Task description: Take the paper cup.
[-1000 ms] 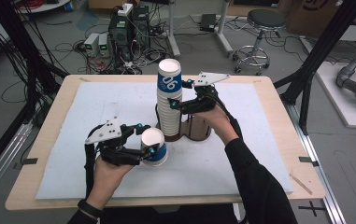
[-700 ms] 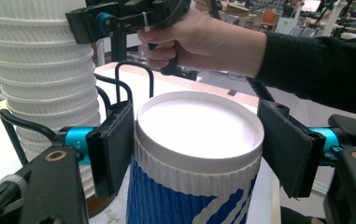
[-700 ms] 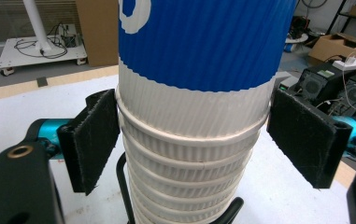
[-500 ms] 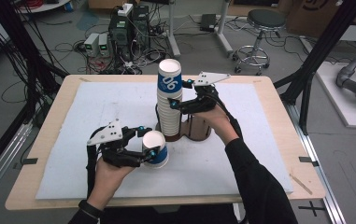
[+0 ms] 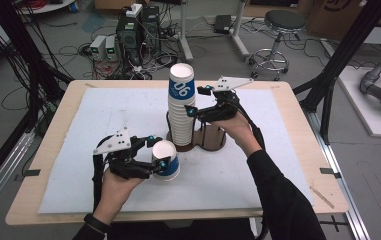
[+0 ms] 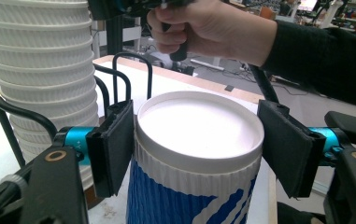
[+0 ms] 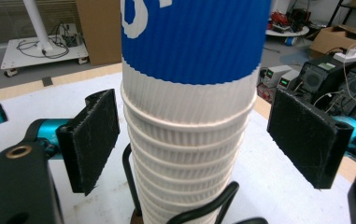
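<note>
Down at about seven o'clock on the white mat (image 5: 103,115), the left gripper (image 5: 157,151) is clamped on a single blue-and-white cup (image 5: 166,160). Around twelve o'clock from it, the right gripper (image 5: 198,101) has its jaws spread either side of the cup stack (image 5: 182,112), not touching, above the wire holder (image 5: 210,137).

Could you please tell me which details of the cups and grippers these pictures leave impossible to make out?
- Single cup: its base is cut off by the bottom edge of the left gripper view.
- Stack of cups: its foot sits in the dark holder; count too small in the high view.
- Left gripper: right pad contact unclear.
</note>
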